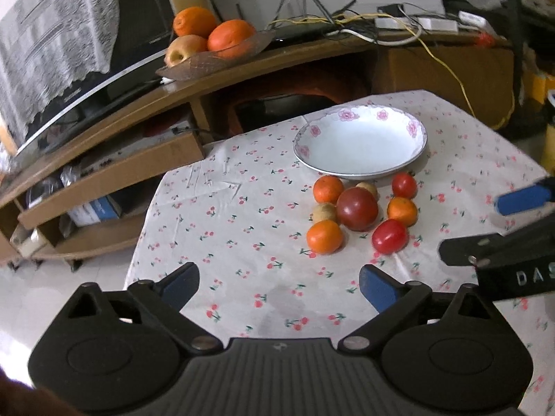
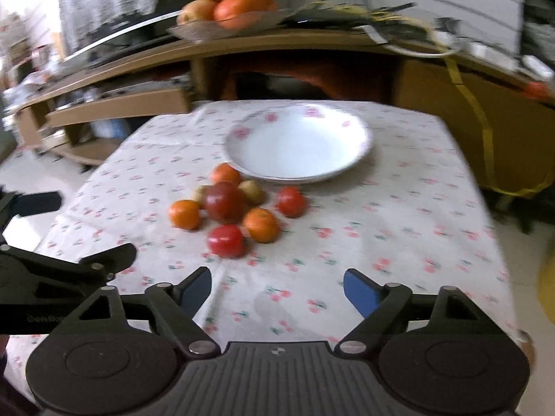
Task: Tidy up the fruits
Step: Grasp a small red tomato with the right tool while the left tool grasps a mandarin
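Fruits (image 1: 360,213) lay clustered on the cherry-print tablecloth (image 1: 225,228) just before the white plate (image 1: 360,140) in the left wrist view, where the left gripper (image 1: 279,286) stood open over bare cloth. From the right wrist, the right gripper (image 2: 277,289) was open too, nothing between its fingers, the fruit cluster (image 2: 232,213) ahead.

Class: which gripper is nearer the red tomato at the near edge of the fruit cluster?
Too close to call. Both the left gripper and right gripper hang open, short of the red tomato.
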